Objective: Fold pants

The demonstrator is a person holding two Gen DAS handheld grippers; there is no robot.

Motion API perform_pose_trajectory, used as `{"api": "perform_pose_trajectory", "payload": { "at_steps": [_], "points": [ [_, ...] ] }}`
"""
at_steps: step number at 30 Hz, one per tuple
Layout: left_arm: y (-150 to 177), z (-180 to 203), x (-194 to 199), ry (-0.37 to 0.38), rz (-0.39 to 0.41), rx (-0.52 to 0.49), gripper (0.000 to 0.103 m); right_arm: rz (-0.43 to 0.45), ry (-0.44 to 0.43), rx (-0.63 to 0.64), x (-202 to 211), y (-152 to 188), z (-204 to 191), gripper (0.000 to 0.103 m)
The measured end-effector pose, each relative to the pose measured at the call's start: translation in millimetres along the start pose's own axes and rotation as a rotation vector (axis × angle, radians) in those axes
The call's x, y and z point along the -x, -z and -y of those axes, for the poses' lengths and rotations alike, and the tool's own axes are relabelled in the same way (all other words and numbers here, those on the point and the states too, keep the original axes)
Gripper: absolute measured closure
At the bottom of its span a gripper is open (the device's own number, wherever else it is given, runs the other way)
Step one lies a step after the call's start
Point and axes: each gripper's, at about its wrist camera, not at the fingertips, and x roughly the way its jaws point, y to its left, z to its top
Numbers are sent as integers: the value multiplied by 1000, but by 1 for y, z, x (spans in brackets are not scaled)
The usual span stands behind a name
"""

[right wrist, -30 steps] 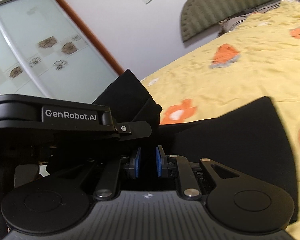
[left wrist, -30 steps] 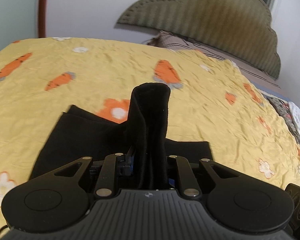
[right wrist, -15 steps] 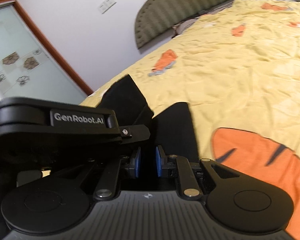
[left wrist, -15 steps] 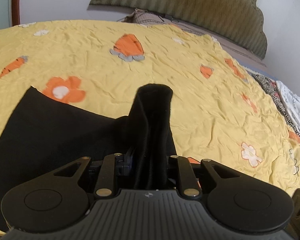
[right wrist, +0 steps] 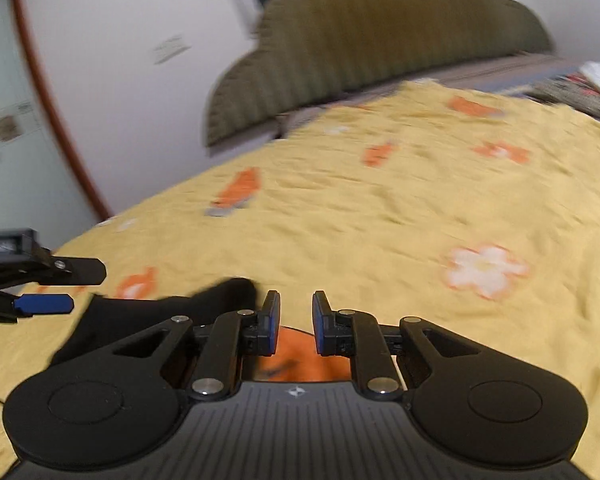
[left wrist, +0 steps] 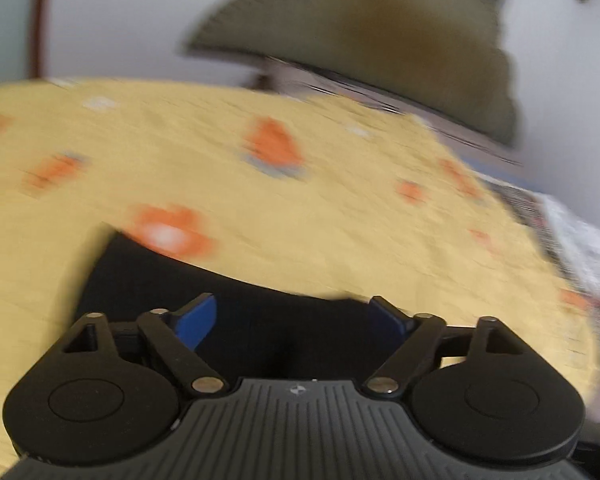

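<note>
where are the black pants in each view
Left wrist: pants at lower centre, flat on the bedspread, behind the open left hand-held gripper.
Right wrist: pants at lower left, beside the left finger.
Shared landmark: the olive headboard, upper right in both views.

- Black pants (left wrist: 228, 304) lie flat on the yellow bedspread (left wrist: 340, 216), directly beneath the left tool (left wrist: 292, 316), whose jaws stand wide apart.
- Bedspread ahead of the right tool (right wrist: 296, 320) is open up to the headboard (right wrist: 380, 40).
- Left tool (right wrist: 40, 284) stands just left.
</note>
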Motion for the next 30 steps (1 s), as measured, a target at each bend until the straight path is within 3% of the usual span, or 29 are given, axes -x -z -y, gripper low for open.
{"api": "perform_pose_trajectory", "payload": {
  "at_steps": [2, 3, 7, 10, 13, 15, 18, 20, 25, 27, 30],
  "points": [
    [-2, -20, 1, -83, 14, -23, 18, -21, -81, 30, -10, -4, -14, 86],
    [-2, -30, -1, -113, 9, -28, 18, -44, -114, 41, -19, -5, -22, 81],
    [-1, -56, -14, -117, -45, -20, 18, -114, -83, 97, -53, -4, -43, 60],
    [0, -63, -24, -165, -53, -20, 18, -135, -87, 78, -67, -6, -43, 60],
    [-2, -66, -38, -210, -63, -51, 17, -125, -202, -1, -74, -11, -35, 61],
    [-5, -65, -51, -254, -66, -75, 17, -123, -222, -24, -82, -16, -31, 77],
    [-7, -80, -69, -347, -83, -33, 17, -114, -212, -40, -91, -22, -26, 86],
    [-7, -95, -81, -382, -121, 19, 15, -103, -183, -15, -96, -25, -27, 86],
    [-9, -128, -62, -340, -149, 163, 18, -170, -122, 13, -106, -19, -27, 86],
    [-9, -142, -42, -324, -134, 195, 16, -138, -89, 19, -89, -18, -28, 83],
    [-8, -168, -10, -324, -119, 256, 16, -28, 80, 133, -57, -17, -47, 83]
  ]
}}
